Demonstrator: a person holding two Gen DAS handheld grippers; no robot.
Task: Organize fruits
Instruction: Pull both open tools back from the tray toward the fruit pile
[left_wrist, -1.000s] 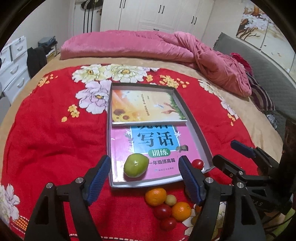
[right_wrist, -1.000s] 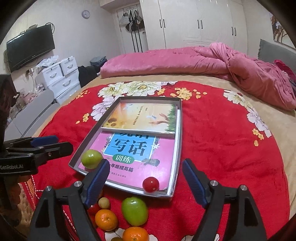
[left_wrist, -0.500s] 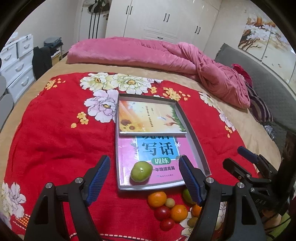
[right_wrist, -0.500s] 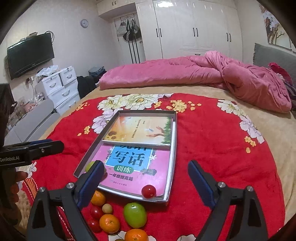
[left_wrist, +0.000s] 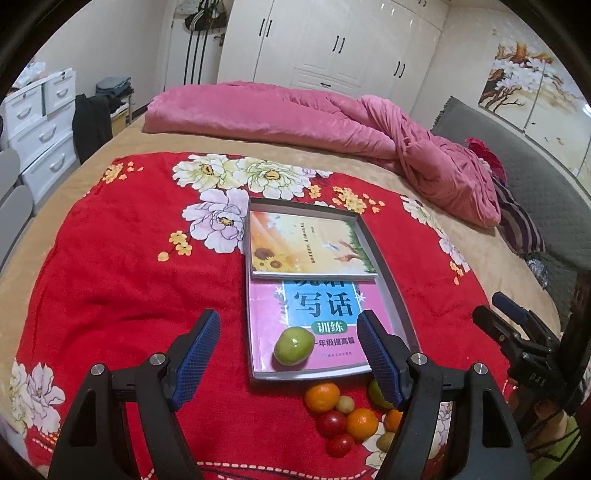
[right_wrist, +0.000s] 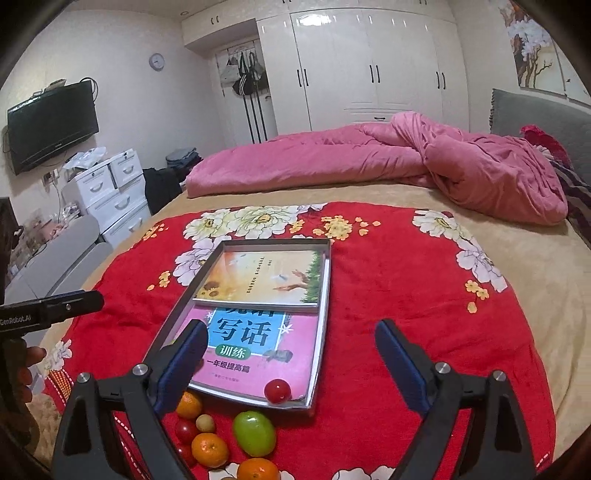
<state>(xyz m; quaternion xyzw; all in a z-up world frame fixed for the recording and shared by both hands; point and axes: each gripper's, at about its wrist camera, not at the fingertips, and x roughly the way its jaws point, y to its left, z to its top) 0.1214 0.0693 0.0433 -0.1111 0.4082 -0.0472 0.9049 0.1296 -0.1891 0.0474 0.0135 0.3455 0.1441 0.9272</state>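
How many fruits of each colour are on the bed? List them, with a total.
Green fruits: 2
Oranges: 3
Red fruits: 3
Small pale fruits: 2
Total: 10

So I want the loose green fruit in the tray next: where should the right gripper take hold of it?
Grip the green fruit across its middle, on its two rounded sides, coming down from above. It lies free on the red blanket, with an orange close on its left, so I'd drop the open right gripper straight down rather than sweep in sideways.
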